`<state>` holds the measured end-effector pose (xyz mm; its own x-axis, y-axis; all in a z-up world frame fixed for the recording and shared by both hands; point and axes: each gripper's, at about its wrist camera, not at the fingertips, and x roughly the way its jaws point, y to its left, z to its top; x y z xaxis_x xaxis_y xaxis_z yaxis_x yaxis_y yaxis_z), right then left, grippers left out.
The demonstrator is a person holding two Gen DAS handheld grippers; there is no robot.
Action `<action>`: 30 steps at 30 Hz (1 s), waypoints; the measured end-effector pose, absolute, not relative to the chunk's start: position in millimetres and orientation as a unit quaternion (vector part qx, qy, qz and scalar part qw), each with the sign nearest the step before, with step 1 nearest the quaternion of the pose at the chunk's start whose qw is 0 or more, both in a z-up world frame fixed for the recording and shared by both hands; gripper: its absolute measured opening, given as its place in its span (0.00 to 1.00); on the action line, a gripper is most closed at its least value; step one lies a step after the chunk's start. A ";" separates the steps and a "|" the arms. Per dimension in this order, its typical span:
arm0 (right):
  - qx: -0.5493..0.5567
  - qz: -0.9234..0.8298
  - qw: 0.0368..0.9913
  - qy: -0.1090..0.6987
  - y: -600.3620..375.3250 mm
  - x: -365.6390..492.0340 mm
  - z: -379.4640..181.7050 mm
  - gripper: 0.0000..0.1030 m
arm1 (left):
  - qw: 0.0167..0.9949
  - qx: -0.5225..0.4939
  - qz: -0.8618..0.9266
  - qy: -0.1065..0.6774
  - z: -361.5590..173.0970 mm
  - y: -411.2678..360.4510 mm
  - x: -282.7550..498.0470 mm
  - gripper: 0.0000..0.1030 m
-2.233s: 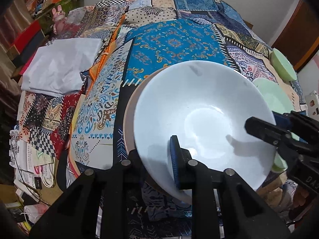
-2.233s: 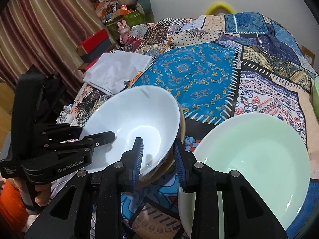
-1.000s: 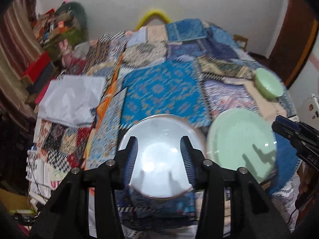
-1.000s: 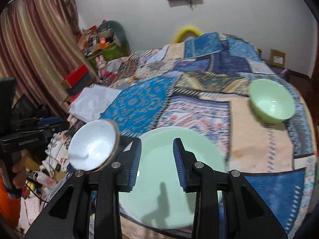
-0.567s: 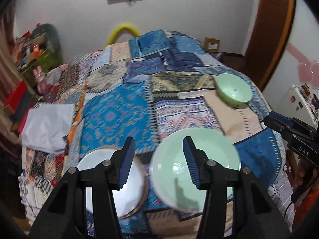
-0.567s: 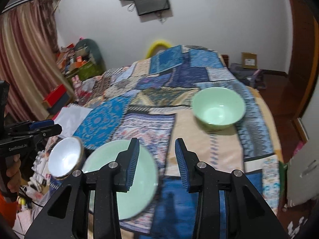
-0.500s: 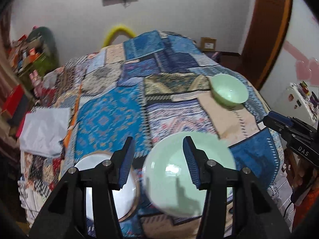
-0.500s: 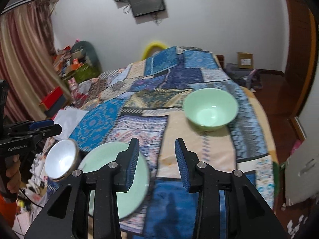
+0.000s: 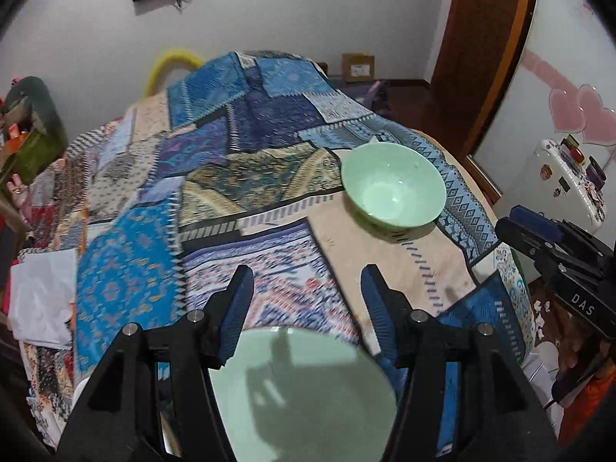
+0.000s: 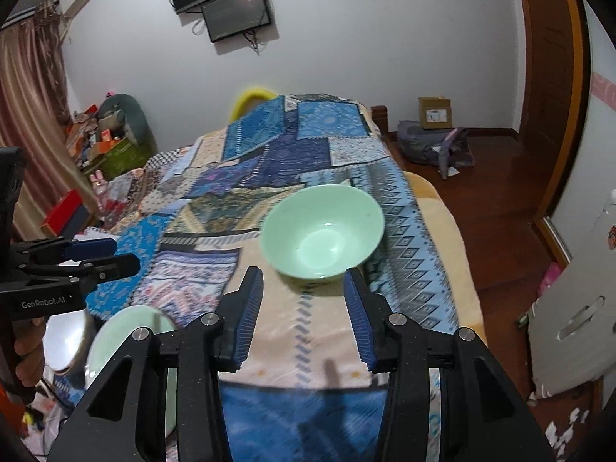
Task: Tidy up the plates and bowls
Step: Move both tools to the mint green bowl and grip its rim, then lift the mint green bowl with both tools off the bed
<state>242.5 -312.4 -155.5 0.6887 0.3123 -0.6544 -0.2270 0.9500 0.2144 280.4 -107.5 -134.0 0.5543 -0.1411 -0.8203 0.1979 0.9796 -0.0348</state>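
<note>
A pale green bowl (image 10: 323,227) stands upright on the patchwork quilt near the bed's right side, also in the left wrist view as the green bowl (image 9: 392,188). My right gripper (image 10: 304,308) hovers just short of it, jaws opening, nothing between them. My left gripper (image 9: 308,300) hangs over the far rim of a pale green plate (image 9: 308,392), jaws opening and empty. The left gripper (image 10: 119,255) shows at the left of the right wrist view above the plate (image 10: 131,327). A white bowl (image 10: 65,342) sits on a brown-rimmed plate beside it.
The quilt (image 9: 231,177) covers a bed whose right edge drops to a wooden floor (image 10: 500,208). A folded white cloth (image 9: 38,300) lies at the left. A white cabinet (image 9: 566,177) and a door stand to the right; clutter fills the left corner.
Both grippers let go of the white bowl and swung right across the green plate toward the green bowl. Their jaws have widened. The green bowl now looms larger in both views.
</note>
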 end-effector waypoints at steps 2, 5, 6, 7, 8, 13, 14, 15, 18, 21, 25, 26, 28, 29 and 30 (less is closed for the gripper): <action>0.058 0.144 0.916 0.369 -315.4 251.5 -161.4 0.39 | 0.871 0.016 -0.110 0.478 -144.1 -115.3 299.1 0.56; 0.070 0.140 0.912 0.379 -324.1 267.9 -175.4 0.39 | 0.859 -0.001 -0.118 0.498 -159.6 -124.9 324.2 0.56; 0.075 0.141 0.910 0.382 -326.5 271.9 -179.2 0.39 | 0.857 -0.002 -0.117 0.502 -164.9 -127.9 331.3 0.56; 0.083 0.141 0.908 0.387 -330.2 278.1 -185.2 0.39 | 0.855 -0.002 -0.116 0.506 -170.1 -130.9 338.2 0.56; 0.087 0.140 0.906 0.390 -333.5 283.2 -189.8 0.39 | 0.853 -0.003 -0.115 0.508 -174.2 -133.5 343.3 0.56; 0.094 0.138 0.902 0.398 -341.1 300.0 -205.0 0.39 | 0.848 -0.002 -0.112 0.518 -195.7 -144.7 371.5 0.56; 0.093 0.137 0.902 0.398 -341.7 303.0 -207.1 0.39 | 0.847 -0.002 -0.110 0.520 -200.3 -146.5 377.2 0.56; 0.092 0.138 0.902 0.399 -340.9 305.9 -208.5 0.39 | 0.846 -0.003 -0.109 0.522 -205.4 -148.6 383.1 0.56; 0.090 0.141 0.900 0.403 -340.3 314.7 -214.1 0.39 | 0.843 -0.003 -0.107 0.526 -216.4 -153.0 396.7 0.56; 0.097 0.146 0.896 0.407 -341.5 321.9 -220.4 0.39 | 0.842 -0.002 -0.114 0.528 -224.6 -160.4 409.3 0.56; 0.099 0.154 0.891 0.417 -339.9 328.9 -228.0 0.37 | 0.835 0.003 -0.118 0.537 -239.5 -168.7 423.4 0.50; 0.098 0.156 0.889 0.418 -338.4 330.3 -229.3 0.34 | 0.833 0.005 -0.119 0.540 -242.6 -170.6 425.5 0.49; 0.102 0.163 0.886 0.422 -335.9 333.1 -230.9 0.32 | 0.833 0.006 -0.122 0.540 -246.7 -173.3 428.4 0.43; 0.105 0.168 0.883 0.426 -334.8 334.7 -232.1 0.30 | 0.833 0.005 -0.124 0.540 -248.2 -175.4 429.7 0.41; 0.106 0.168 0.882 0.428 -333.1 336.5 -233.0 0.28 | 0.833 0.005 -0.125 0.539 -249.3 -177.2 430.4 0.37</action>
<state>336.5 -333.1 -233.0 0.5771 0.3871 -0.7191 -0.2048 0.9210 0.3314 430.4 -177.2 -249.3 0.3867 -0.2029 -0.8996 0.2143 0.9686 -0.1264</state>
